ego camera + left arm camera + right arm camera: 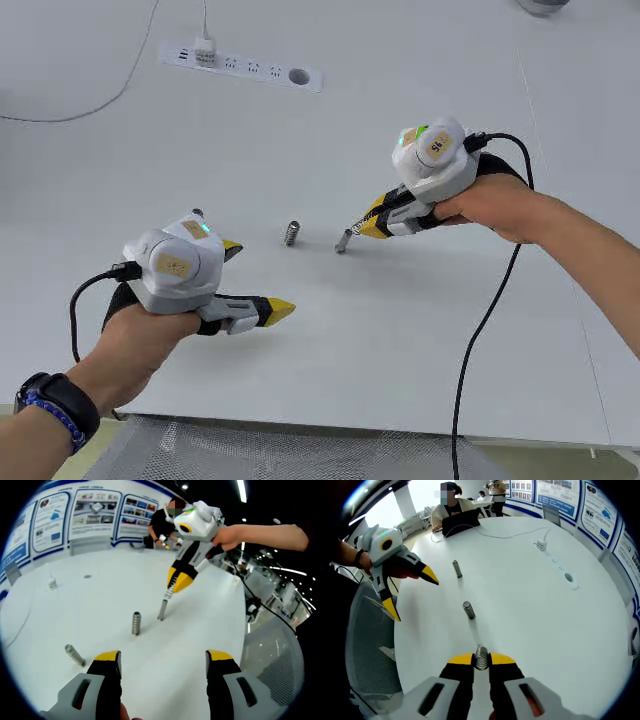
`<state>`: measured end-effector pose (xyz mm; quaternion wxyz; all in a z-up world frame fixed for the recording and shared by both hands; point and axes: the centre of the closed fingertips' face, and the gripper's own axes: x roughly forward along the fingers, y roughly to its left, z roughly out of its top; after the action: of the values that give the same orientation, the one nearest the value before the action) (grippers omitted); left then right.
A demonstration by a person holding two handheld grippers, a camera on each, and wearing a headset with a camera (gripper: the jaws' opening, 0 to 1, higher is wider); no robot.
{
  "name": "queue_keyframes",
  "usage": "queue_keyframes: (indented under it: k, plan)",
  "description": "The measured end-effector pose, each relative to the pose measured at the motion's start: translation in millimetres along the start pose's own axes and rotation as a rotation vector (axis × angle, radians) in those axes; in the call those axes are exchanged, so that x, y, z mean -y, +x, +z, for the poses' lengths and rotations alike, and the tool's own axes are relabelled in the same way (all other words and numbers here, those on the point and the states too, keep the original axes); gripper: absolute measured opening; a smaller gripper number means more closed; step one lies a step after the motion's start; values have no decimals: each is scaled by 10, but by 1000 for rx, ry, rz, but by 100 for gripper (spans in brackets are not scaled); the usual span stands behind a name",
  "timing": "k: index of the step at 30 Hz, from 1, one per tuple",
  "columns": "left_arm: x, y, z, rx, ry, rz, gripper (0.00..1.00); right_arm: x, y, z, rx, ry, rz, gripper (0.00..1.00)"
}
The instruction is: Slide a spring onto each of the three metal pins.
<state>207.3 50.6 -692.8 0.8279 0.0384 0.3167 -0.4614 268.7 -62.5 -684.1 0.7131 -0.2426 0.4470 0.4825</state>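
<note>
My right gripper (366, 226) is pinched narrow on a spring (480, 657), which stands up between the two yellow tips. My right hand (495, 205) wraps the handle from the right side of the table (400, 340) and angles the jaws down and to the left. The spring's lower end comes to the top of a bare pin (343, 241) that leans a little on the white surface; I cannot tell whether the coil has gone over the tip or only touches it. Just left of that pin stands a second pin (291, 233), upright, with a coil already around it. A third pin (74, 655), also coiled, sits further left and looks tilted in my left gripper view; in the head view it peeks out just behind the body of my left gripper (255, 278). That gripper is held near me at the left, apart from the pins, its jaws spread wide and empty, pointing right. My left hand (140, 335) grips it from below, a dark watch band (55, 400) on the wrist. A power strip (240, 66) with one plug (204, 48) in it lies at the far side of the table
</note>
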Motion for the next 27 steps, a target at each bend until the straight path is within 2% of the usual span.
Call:
queue_keyframes:
  k: [15, 27]
  plan:
    - [-32, -56, -20, 2, -11, 4, 70, -60, 110, 10, -38, -30, 21, 12]
    - [-51, -61, -48, 2, -21, 3, 69, -11, 199, 2, -50, -35, 27, 12]
